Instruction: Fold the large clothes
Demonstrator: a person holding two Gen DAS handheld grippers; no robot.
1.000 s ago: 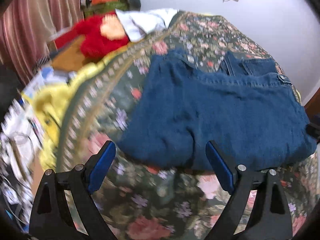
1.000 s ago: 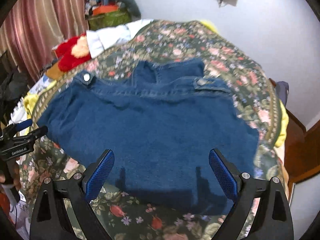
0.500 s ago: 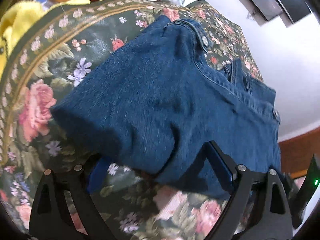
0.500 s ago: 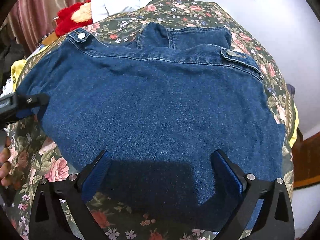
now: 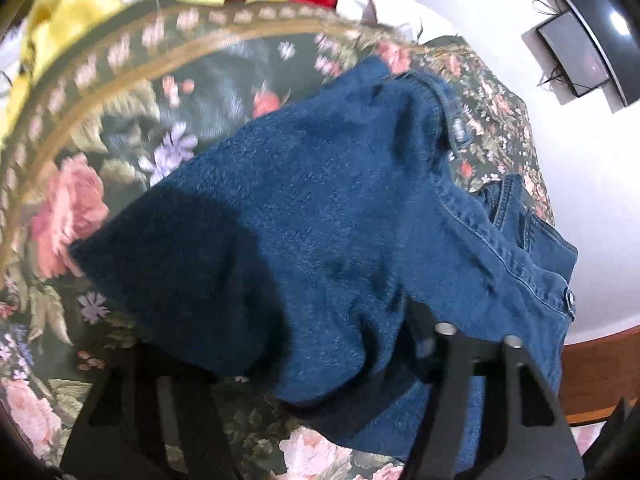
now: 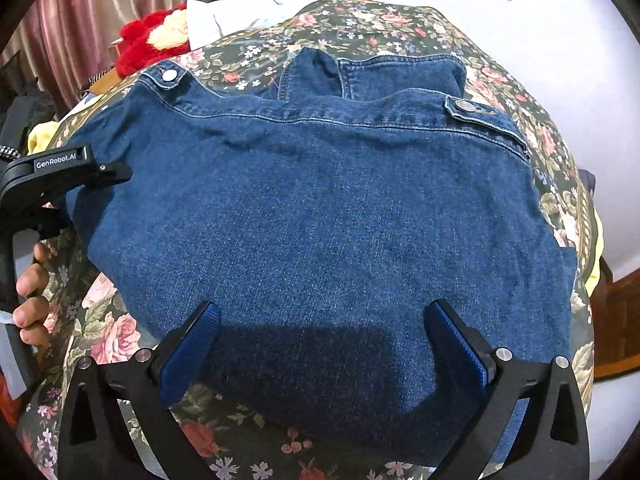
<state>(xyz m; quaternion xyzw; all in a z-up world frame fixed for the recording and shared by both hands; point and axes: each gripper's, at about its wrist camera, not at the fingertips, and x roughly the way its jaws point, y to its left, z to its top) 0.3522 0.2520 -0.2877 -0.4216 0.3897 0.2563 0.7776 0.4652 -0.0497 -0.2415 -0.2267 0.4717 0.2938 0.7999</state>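
two wrist cameras, both tipped down at the bed

my left wrist camera sits right behind my left gripper [image 5: 288,360] and looks steeply down, rolled to 1 side, so the wall tilts across the upper right. it is very close to the denim jacket [image 5: 320,208], which fills the middle of a blurred picture. my right wrist camera rides behind my right gripper [image 6: 320,344], also angled down but level, a little further back, taking in the whole jacket [image 6: 320,208] on the floral bedspread [image 6: 380,16]. both views share the jacket, the bedspread [image 5: 132,128] and the red plush toy [image 6: 140,40]. the right view also catches my left gripper [image 6: 100,172] at its left edge.
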